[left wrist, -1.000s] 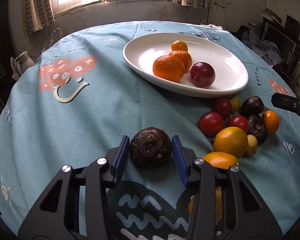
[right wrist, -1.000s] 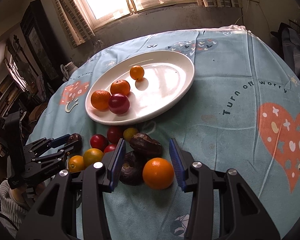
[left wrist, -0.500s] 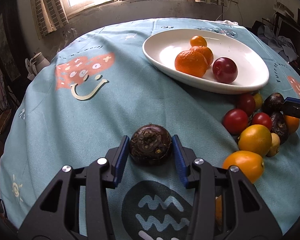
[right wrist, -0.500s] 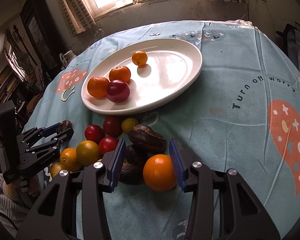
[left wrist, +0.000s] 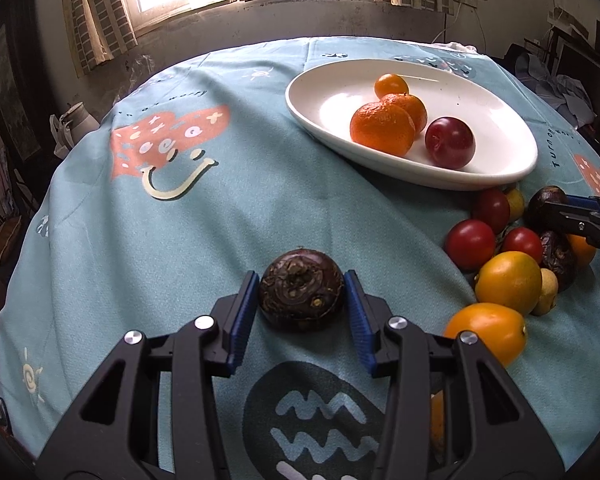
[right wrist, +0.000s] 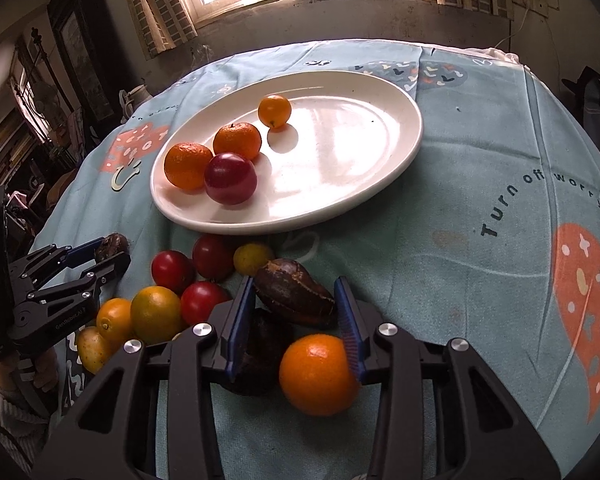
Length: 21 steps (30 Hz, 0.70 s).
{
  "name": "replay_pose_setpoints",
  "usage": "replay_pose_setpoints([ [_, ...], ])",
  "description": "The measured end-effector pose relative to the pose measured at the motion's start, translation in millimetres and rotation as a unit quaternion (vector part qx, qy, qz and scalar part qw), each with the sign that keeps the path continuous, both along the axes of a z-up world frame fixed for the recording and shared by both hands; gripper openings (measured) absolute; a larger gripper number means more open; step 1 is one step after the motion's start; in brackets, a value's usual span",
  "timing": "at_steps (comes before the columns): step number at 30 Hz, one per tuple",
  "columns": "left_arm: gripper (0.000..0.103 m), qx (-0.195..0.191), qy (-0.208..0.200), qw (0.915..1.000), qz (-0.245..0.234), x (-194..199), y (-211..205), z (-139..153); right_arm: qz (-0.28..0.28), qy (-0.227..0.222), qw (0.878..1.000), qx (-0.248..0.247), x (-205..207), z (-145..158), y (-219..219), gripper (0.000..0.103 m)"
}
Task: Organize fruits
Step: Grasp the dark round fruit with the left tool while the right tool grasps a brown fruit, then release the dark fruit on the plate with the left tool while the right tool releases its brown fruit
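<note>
My left gripper (left wrist: 300, 280) is shut on a dark round brown fruit (left wrist: 302, 296), low over the teal cloth; the right wrist view also shows that gripper (right wrist: 108, 248). The jaws of my right gripper (right wrist: 294, 282) are closing around a dark oblong fruit (right wrist: 296, 300) in the loose pile. Its pads stand right at the fruit's two ends, and no press shows. An orange (right wrist: 318, 374) lies under the right finger, and another dark fruit (right wrist: 260, 352) under the left one. The white oval plate (right wrist: 360, 184) holds two mandarins, a small orange and a red plum (right wrist: 230, 178).
Several red, yellow and orange fruits (left wrist: 508, 280) crowd together just in front of the plate (left wrist: 500, 152). The round table's edge drops off on all sides, with a window wall behind. A person's sleeve shows at the lower left of the right wrist view.
My right gripper has sunk and moved forward into the pile, and its jaws have narrowed around the dark oblong fruit. The left gripper keeps its hold on the dark round fruit.
</note>
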<state>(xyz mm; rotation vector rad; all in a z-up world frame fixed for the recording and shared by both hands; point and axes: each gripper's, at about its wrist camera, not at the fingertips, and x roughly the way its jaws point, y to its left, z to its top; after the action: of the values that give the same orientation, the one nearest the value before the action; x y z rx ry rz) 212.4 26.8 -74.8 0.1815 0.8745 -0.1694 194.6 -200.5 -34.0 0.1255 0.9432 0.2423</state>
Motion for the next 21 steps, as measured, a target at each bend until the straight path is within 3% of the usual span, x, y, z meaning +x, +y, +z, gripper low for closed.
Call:
replay_pose_setpoints([
  [7, 0.044, -0.01, -0.003, 0.9999, -0.004, -1.0, 0.3, 3.2, -0.002, -0.035, 0.999, -0.015, -13.9, 15.4, 1.0, 0.041],
  [12, 0.044, -0.052, -0.034, 0.9981, -0.008, 0.1, -1.8, 35.9, -0.01, -0.093, 0.996, 0.0, -25.9, 52.4, -5.3, 0.041],
  [17, 0.044, -0.031, -0.069, 0.9969, -0.023, 35.2, -36.2, 72.3, -0.017, -0.091, 0.996, 0.004, 9.2, 68.9, -5.4, 0.041],
  [21, 0.044, -0.044, -0.067, 0.9966, -0.019, 73.6, -53.7, 75.4, -0.032, -0.074, 0.997, 0.013, 43.0, 57.9, -7.5, 0.041],
])
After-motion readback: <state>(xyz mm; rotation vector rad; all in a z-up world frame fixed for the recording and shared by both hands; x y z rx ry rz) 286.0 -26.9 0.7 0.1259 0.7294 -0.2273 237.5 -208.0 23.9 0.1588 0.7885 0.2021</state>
